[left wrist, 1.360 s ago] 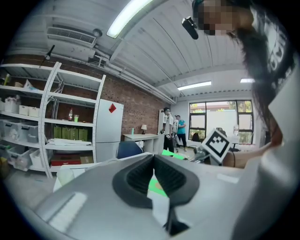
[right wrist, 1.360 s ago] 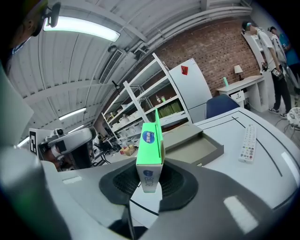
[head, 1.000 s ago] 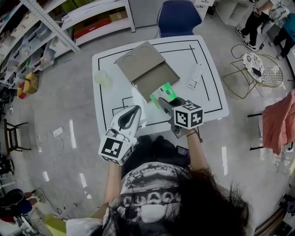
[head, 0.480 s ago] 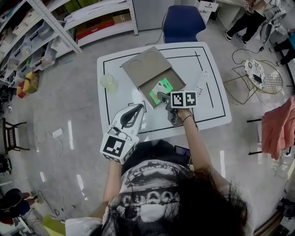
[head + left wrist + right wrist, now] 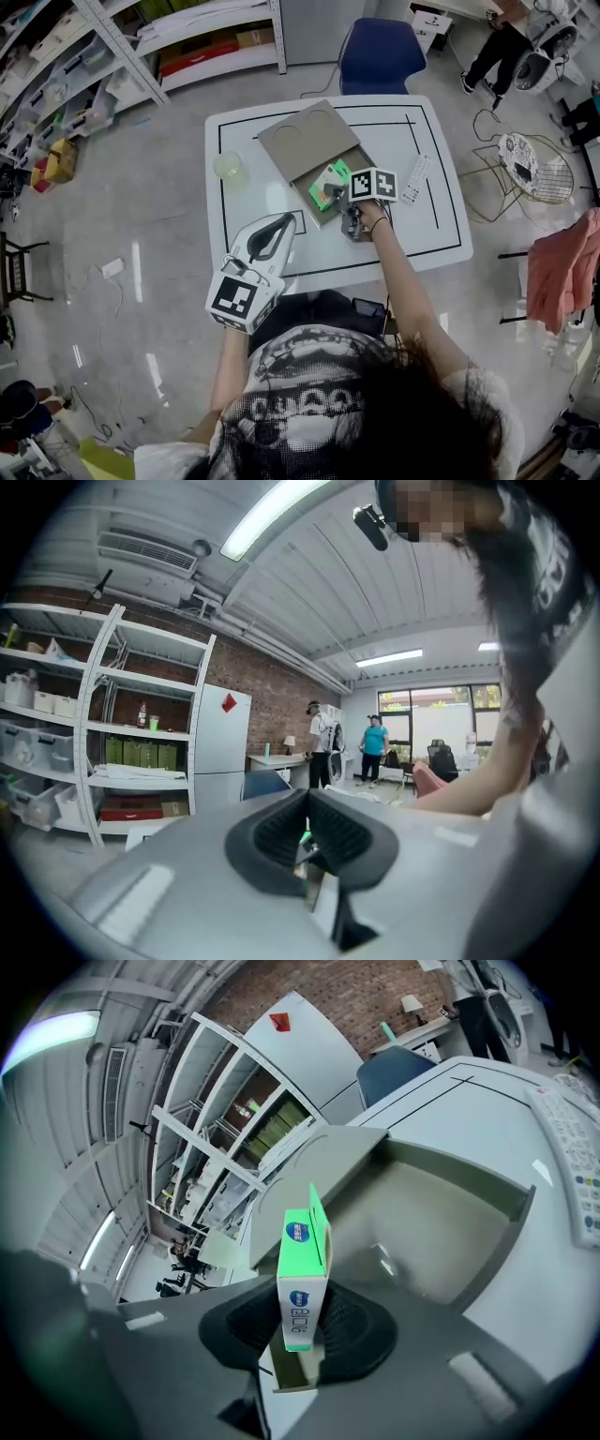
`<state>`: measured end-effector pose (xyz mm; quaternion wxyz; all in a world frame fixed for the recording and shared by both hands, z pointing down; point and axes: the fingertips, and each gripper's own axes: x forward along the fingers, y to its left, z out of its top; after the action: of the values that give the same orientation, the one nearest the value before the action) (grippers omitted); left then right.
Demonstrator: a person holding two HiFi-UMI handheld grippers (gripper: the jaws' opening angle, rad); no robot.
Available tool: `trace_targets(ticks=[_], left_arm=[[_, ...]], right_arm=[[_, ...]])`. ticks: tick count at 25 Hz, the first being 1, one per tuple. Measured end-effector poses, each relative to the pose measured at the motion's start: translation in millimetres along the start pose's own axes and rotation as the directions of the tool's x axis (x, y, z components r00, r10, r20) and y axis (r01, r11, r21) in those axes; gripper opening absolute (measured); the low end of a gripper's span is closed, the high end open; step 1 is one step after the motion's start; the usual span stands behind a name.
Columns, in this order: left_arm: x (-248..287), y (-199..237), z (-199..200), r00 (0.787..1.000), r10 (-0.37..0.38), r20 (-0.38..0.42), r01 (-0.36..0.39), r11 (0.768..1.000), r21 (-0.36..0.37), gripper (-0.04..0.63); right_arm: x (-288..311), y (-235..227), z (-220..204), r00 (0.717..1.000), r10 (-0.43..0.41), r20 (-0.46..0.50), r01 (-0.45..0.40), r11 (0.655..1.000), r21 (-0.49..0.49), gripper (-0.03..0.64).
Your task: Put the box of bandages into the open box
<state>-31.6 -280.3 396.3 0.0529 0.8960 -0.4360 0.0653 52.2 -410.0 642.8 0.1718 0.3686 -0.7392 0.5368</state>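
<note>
The green bandage box [image 5: 330, 180] stands upright between the pads of my right gripper [image 5: 337, 194], which is shut on it. It hangs just over the inside of the open brown cardboard box [image 5: 349, 162], whose lid [image 5: 305, 139] lies folded back to the far left. In the right gripper view the bandage box [image 5: 302, 1265] points into the box's bare brown floor [image 5: 441, 1213]. My left gripper [image 5: 284, 221] hovers over the table's near edge, shut and holding nothing, well short of the cardboard box.
On the white table [image 5: 427, 239] a remote control [image 5: 415, 179] lies right of the cardboard box and a pale green cup [image 5: 228, 166] sits to its left. A blue chair [image 5: 380, 52] stands behind the table, shelves at the left, a wire chair [image 5: 530, 155] at the right.
My right gripper has carried the green box from the table's near edge away from me and down, to over the open box. The left gripper has shifted only slightly.
</note>
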Motion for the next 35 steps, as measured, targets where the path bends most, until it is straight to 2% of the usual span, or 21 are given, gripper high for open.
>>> trace_targets(ticks=[7,12,18,27,35], left_arm=[[-7.2,8.1,-6.8,1.000,0.001,-0.009,-0.001,1.000,-0.015,0.000],[-11.7,8.6,-9.8,1.000,-0.009,-0.017,0.008,1.000,-0.018,0.000],[-14.7,8.4,-13.6,0.999,-0.020,-0.025,0.019,1.000,-0.025,0.000],[-19.2,15.0,-19.1,0.999,-0.014,-0.030,0.013,0.999,-0.038,0.000],[-15.1,12.4,-21.5,0.999,-0.039,-0.036,0.038,0.999,-0.039,0.000]], right_arm=[[4.9,-3.8,4.6,0.996,-0.085,-0.018,0.085,0.996,-0.034,0.125],[4.0,-7.4,-1.1,0.986,-0.164,-0.032,0.160,0.982,-0.102,0.223],[1.0,-9.4,-5.5,0.975,-0.217,-0.039,0.209,0.966,-0.154,0.286],[-20.2,-9.4,1.4,0.975,-0.220,0.009,0.219,0.963,-0.158,0.293],[-30.4,-18.0,1.7,0.968,-0.247,0.034,0.250,0.959,-0.137,0.293]])
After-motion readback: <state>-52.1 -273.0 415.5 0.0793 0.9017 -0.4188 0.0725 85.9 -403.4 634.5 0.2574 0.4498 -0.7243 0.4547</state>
